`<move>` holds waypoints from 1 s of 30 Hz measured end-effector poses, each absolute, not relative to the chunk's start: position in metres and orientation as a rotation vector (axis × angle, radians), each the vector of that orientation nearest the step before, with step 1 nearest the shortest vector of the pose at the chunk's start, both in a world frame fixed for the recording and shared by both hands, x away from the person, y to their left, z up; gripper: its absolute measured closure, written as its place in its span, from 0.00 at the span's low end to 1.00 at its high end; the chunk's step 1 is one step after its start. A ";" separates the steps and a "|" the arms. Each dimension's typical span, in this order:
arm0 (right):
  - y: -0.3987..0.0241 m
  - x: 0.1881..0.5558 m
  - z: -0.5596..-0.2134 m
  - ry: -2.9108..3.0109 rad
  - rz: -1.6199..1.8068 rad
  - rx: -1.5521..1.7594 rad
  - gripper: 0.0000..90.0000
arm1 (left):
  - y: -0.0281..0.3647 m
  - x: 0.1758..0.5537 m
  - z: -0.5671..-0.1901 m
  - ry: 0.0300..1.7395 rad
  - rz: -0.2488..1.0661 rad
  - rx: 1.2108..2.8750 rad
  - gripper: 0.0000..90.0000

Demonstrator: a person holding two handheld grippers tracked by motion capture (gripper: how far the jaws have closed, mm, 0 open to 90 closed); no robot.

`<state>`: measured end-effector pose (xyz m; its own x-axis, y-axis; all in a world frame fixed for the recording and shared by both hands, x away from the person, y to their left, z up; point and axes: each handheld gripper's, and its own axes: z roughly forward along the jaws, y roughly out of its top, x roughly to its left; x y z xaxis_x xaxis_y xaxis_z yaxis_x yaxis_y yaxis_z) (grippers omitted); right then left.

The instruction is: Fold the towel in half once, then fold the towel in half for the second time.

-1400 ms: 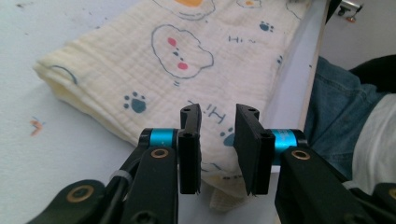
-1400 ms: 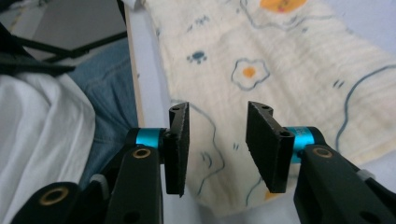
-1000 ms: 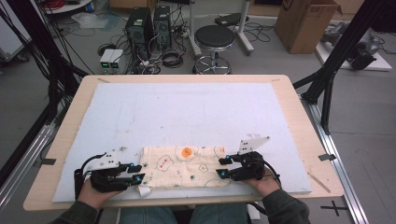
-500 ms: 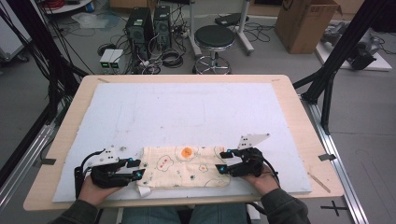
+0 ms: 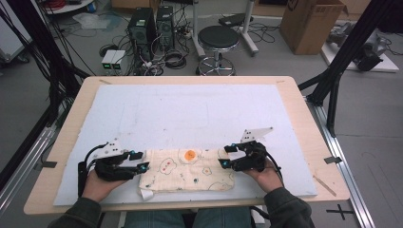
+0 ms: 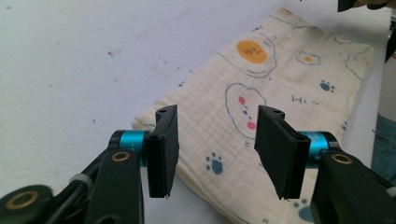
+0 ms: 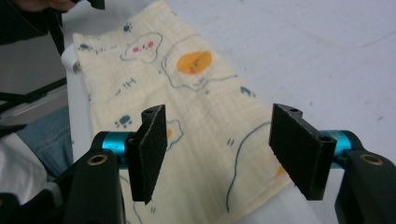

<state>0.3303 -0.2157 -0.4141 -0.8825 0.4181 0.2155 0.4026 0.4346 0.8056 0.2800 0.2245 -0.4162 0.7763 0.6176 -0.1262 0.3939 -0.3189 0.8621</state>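
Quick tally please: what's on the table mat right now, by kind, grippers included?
Folded printed cloth: 1
Handheld grippers: 2, left gripper and right gripper, one at each end of the cloth, jaws open and just been opening, nothing clamped
White mat: 1
Total: 4

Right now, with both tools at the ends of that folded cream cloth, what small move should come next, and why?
Probably draw both tools back off the folded cream printed cloth. The left tool and right tool have just been opening, and their pads stand apart above the fabric without pinching it. The cloth lies flat on the white foam mat, so the fold looks finished.
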 end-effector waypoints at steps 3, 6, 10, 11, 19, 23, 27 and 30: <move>-0.212 0.335 -0.410 2.636 1.479 0.743 0.41 | 0.222 0.286 -0.412 0.757 0.284 1.936 0.55; -0.208 0.341 -0.408 2.634 1.475 0.746 0.41 | 0.218 0.292 -0.410 0.764 0.283 1.942 0.54; -0.203 0.348 -0.407 2.619 1.479 0.742 0.41 | 0.212 0.298 -0.406 0.758 0.286 1.951 0.52; -0.202 0.349 -0.407 2.621 1.476 0.745 0.41 | 0.212 0.299 -0.406 0.757 0.291 1.949 0.52; -0.198 0.360 -0.406 2.613 1.453 0.779 0.45 | 0.212 0.307 -0.408 0.802 0.339 1.941 0.52; -0.199 0.367 -0.410 2.620 1.433 0.807 0.50 | 0.214 0.313 -0.410 0.848 0.373 1.923 0.51; -0.201 0.372 -0.414 2.641 1.390 0.837 0.59 | 0.216 0.321 -0.414 0.893 0.350 1.905 0.53; -0.201 0.376 -0.418 2.657 1.364 0.871 0.60 | 0.217 0.327 -0.419 0.915 0.331 1.901 0.53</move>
